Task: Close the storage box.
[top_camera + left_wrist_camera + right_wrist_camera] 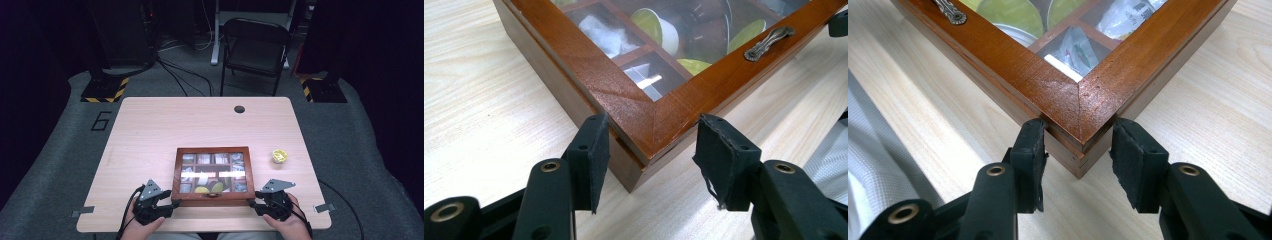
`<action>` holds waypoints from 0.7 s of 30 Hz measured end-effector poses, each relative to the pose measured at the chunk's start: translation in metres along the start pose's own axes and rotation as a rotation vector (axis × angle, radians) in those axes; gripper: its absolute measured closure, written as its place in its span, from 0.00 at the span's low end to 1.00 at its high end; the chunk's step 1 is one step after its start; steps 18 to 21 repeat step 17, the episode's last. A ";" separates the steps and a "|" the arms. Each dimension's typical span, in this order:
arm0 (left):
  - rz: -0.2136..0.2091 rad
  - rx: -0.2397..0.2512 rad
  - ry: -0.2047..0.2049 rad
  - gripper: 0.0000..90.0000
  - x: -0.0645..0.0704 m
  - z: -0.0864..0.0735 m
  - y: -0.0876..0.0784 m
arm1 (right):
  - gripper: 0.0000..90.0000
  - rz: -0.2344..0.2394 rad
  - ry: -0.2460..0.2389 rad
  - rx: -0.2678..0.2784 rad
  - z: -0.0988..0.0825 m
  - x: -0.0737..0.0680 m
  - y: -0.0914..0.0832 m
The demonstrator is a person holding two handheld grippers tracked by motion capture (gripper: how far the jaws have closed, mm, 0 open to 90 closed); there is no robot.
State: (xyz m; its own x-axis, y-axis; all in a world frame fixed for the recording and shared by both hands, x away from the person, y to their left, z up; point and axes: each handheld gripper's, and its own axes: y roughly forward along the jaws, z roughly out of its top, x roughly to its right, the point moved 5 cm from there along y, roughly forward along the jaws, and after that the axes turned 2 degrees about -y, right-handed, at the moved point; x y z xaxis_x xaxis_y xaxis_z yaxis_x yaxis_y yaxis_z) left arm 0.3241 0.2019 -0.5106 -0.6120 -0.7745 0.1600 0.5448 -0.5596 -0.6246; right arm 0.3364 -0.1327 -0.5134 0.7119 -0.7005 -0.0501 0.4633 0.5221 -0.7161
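A brown wooden box [212,149] with a glass lid lies at the table's near edge. Its compartments hold white sachets and yellow-green capsules. A metal handle [769,42] sits on the front rail of the closed lid. My left gripper [172,204] straddles the box's near left corner [624,95], with both pads against the two sides that meet there. My right gripper [252,202] straddles the near right corner [1058,95] the same way, one pad [1030,145] on each side face. A hand holds each gripper from below.
One yellow capsule [279,156] lies on the light wooden table [150,130] to the right of the box. A round cable hole [239,109] sits near the far edge. A black folding chair [255,45] stands beyond the table.
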 end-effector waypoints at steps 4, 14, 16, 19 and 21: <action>-0.009 0.002 -0.008 0.52 0.000 0.000 -0.001 | 0.62 0.031 -0.001 -0.003 0.000 0.000 -0.002; 0.000 0.047 -0.048 0.44 -0.008 0.005 -0.010 | 0.50 0.023 0.055 0.059 -0.001 0.009 -0.022; 0.004 0.057 -0.054 0.43 -0.009 0.005 -0.009 | 0.49 0.017 0.057 0.068 0.000 0.009 -0.023; -0.002 0.049 -0.050 0.43 -0.009 0.005 -0.010 | 0.48 0.019 0.051 0.069 0.000 0.009 -0.023; -0.002 0.049 -0.050 0.43 -0.009 0.005 -0.010 | 0.48 0.019 0.051 0.069 0.000 0.009 -0.023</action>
